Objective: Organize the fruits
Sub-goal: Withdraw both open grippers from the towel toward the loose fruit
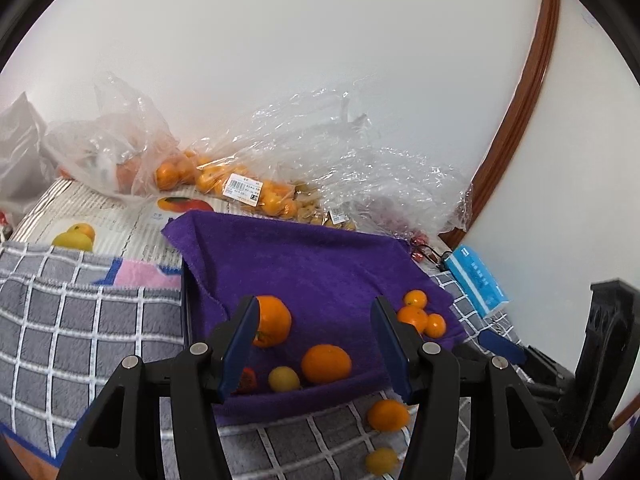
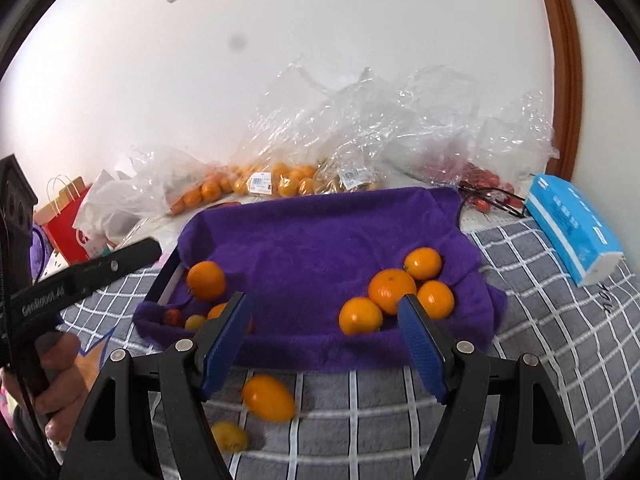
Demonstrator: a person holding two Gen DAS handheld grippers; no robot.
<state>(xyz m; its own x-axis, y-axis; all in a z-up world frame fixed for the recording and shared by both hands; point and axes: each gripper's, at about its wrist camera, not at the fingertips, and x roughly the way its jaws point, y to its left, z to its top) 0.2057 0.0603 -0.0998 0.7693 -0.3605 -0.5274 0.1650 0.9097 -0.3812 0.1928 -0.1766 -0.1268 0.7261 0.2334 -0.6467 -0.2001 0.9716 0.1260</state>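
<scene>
We see both jaws wide, empty: left gripper [image 1: 314, 346], right gripper [image 2: 324, 344]. Loose oval orange citrus [image 2: 268, 398] off purple towel-lined tray's [image 2: 320, 236] front edge: light, smooth, rolls; we'd pinch across middle.

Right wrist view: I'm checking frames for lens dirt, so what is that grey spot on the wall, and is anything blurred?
Right wrist view: a soft grey smudge sits on the white wall, dirt or mark I cannot tell; the orange on the checked blanket looks motion-blurred. Left wrist view: no such spot; strong fisheye bending of the door frame.
</scene>
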